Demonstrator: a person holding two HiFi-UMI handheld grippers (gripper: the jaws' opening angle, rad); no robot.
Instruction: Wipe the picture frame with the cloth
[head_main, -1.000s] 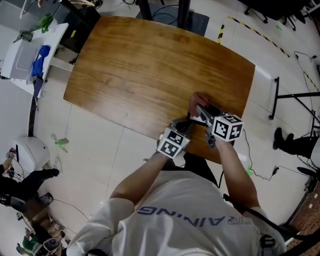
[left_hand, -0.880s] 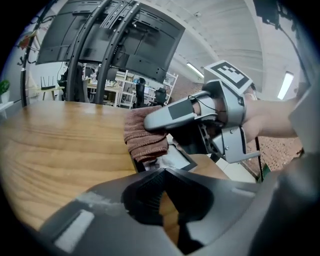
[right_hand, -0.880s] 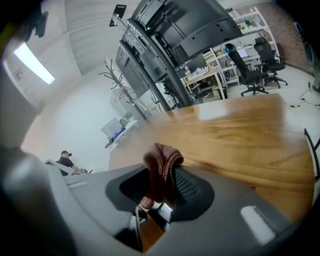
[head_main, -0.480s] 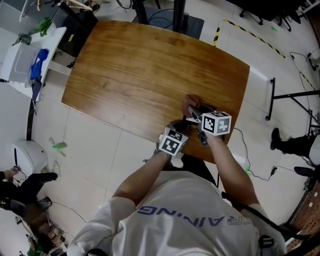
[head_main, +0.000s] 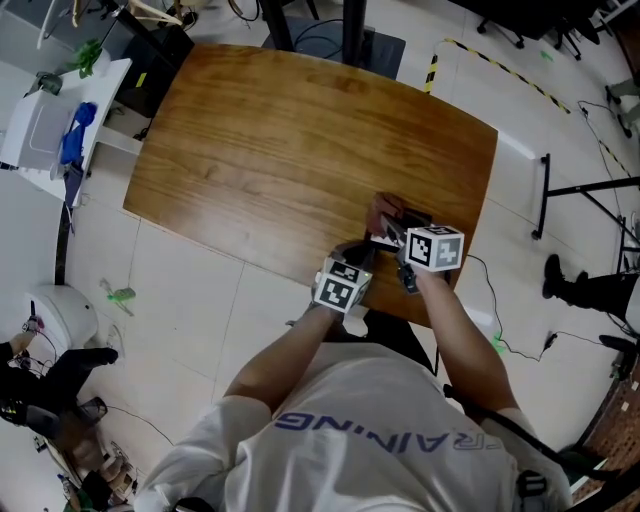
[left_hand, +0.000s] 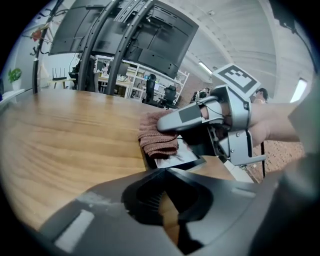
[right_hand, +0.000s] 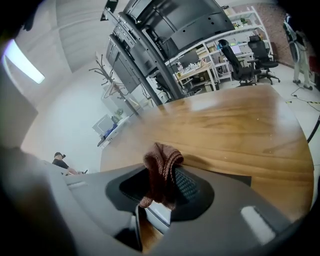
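Count: one picture frame (left_hand: 176, 156), one cloth (right_hand: 161, 172), two grippers, one table (head_main: 280, 140).

Frame: thin black border, pale glossy picture, lying flat near the table's near-right edge. Cloth: reddish-brown ribbed knit, bunched, resting on the frame's far part.

Right gripper (head_main: 392, 230): jaws clamped on the cloth (folds bulge above them).

Left gripper (left_hand: 162, 172): jaw tips drawn together at the frame's near edge; cannot tell if they nip it.
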